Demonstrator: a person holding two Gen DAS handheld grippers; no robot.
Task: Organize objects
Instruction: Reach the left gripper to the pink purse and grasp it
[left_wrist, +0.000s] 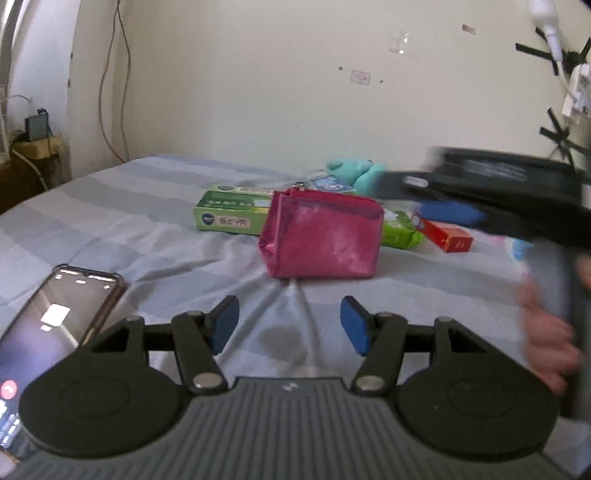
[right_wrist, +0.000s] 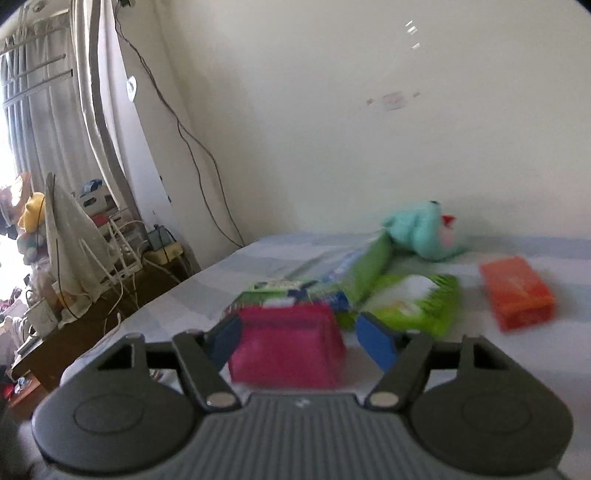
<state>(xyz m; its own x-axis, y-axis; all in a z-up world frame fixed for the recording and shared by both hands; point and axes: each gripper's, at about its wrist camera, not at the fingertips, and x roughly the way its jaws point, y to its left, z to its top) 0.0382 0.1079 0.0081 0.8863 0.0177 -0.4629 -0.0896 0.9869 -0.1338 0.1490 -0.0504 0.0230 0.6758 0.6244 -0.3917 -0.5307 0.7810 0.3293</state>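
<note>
Pink pouch (left_wrist: 321, 234) near bedsheet (left_wrist: 110, 229) middle, left gripper (left_wrist: 290, 323) spread

Bed (left_wrist: 110, 221), covered in a grey-blue striped sheet, stood against a cream wall (left_wrist: 258, 92). A phone (left_wrist: 55, 325) with its screen lit lay at the bed's near left edge. A thin cable (right_wrist: 195, 147) hung down the wall by the far left corner. Beyond that edge stood a low wooden table (right_wrist: 92, 314), cluttered with wires, beside pale curtains (right_wrist: 55, 129) and a bright window.
</note>
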